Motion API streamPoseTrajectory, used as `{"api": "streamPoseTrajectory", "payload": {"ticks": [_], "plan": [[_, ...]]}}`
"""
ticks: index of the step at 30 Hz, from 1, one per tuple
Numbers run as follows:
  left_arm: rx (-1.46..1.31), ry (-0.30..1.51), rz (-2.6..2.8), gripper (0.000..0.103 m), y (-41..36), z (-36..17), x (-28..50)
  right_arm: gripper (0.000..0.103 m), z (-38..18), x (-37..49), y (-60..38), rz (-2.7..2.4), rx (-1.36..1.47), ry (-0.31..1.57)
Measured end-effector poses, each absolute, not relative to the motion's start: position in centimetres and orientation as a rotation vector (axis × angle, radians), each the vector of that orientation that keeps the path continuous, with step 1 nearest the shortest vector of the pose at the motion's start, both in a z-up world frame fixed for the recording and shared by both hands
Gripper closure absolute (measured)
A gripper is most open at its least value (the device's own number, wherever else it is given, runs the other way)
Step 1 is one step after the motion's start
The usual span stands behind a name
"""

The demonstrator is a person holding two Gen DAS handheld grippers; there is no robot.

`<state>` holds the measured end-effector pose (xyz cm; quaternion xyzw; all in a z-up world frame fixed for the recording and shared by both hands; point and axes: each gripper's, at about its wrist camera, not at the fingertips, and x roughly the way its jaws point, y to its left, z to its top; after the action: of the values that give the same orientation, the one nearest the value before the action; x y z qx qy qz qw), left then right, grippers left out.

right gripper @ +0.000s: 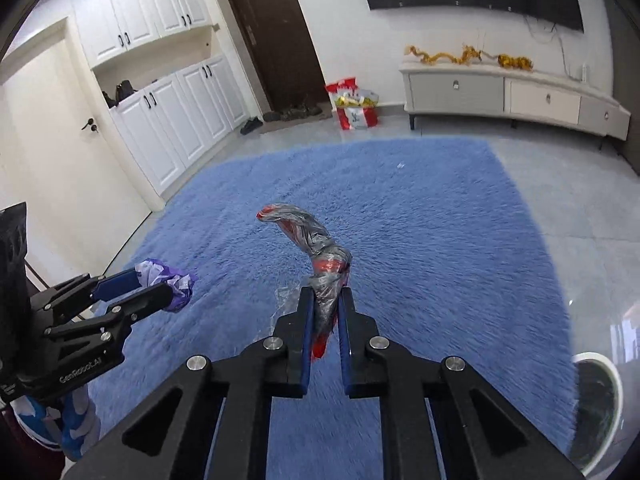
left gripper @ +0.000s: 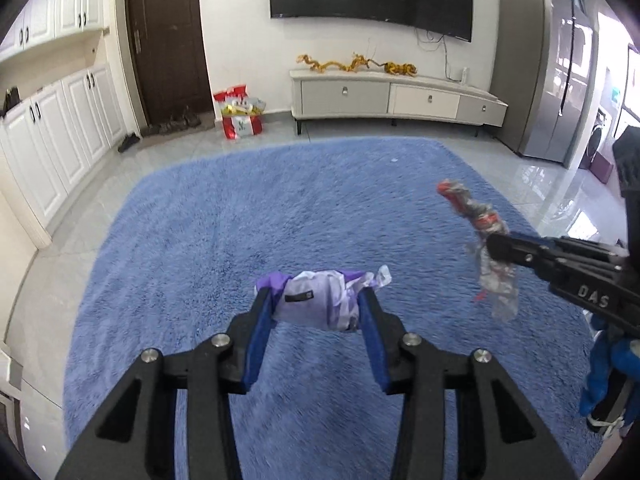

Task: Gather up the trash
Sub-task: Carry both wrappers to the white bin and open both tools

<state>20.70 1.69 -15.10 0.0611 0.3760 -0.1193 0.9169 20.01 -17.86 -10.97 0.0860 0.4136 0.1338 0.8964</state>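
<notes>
Left gripper jaws clamped on purple wrapper, held above blue rug. Right gripper jaws narrow, pinching twisted red-clear wrapper, long end free. Best carried level, grips firm, toward white bin at right. Open rug ahead; cabinets left, TV stand far.

purple-white crumpled wrapper | pinched in left claw || twisted clear-red wrapper | clamped in right claw
</notes>
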Motion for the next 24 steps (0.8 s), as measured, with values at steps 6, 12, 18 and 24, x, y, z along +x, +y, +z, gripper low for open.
{"api": "streamPoseTrajectory", "payload": {"ticks": [6,12,18,24], "plan": [[0.144,0.739,-0.253,0.062,-0.3,-12.9,17.7,0.092,-8.0,15.3,-21.6,0.232,0.174,0.781],[0.168,0.714,-0.289,0.062,-3.7,-10.9,15.8,0.092,-6.3,11.3,-25.8,0.147,0.163,0.729],[0.227,0.715,-0.378,0.062,-9.3,-10.3,14.9,0.092,-7.1,8.1,-31.6,0.040,0.209,0.715],[0.294,0.736,-0.505,0.062,-17.8,-11.1,14.7,0.092,-9.1,5.9,-37.5,-0.064,0.282,0.727]]}}
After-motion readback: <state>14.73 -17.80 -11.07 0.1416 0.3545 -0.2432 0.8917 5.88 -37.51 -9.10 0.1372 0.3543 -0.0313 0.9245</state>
